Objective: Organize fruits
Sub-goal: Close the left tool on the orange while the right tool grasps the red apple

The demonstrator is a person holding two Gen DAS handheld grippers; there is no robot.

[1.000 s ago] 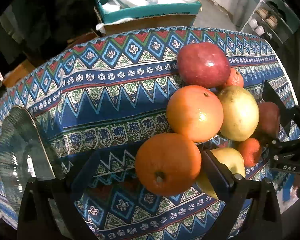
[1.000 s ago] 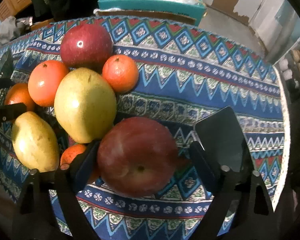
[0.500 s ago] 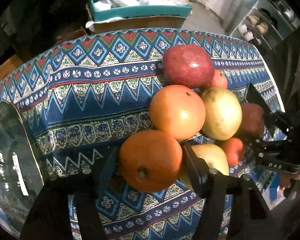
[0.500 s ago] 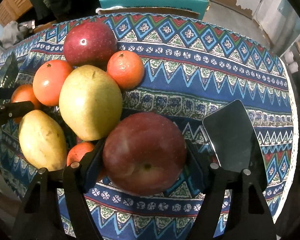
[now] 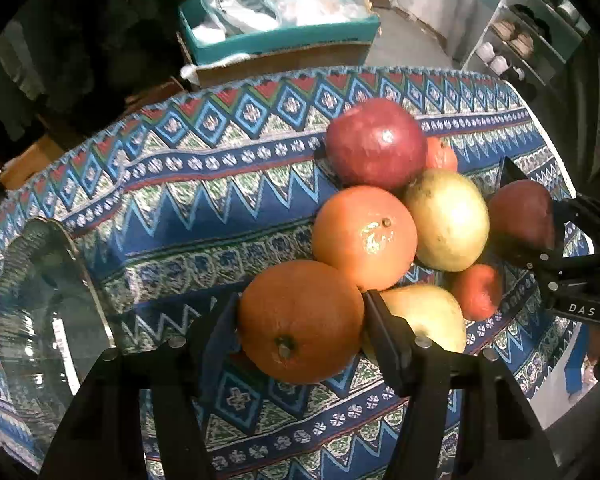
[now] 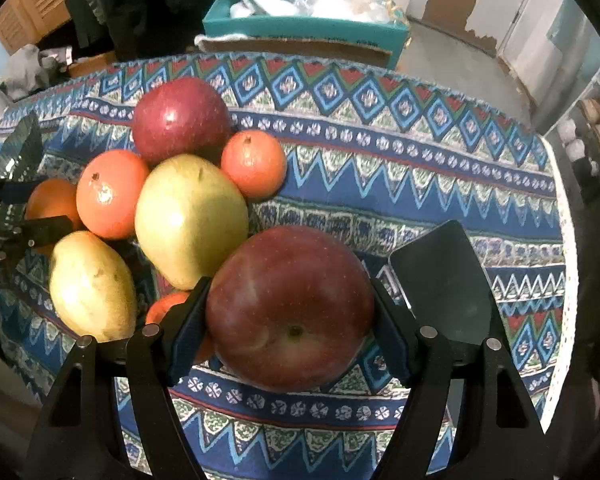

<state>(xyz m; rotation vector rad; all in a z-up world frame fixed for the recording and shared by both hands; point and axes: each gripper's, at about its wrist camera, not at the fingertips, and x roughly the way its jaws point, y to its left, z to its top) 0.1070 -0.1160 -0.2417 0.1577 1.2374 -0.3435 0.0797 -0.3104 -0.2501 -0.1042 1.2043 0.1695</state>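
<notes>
Two fruits are in your claws over the patterned blue tablecloth: your right gripper pinches the big dark red apple at six o'clock, your left gripper pinches the round orange, also six o'clock.

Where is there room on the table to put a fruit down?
Bare cloth lies between the glass plate and the fruit pile, and along the far edge toward the teal box. In the right view, the cloth beyond the dark card is free. It is crowded around the pears and oranges.
</notes>
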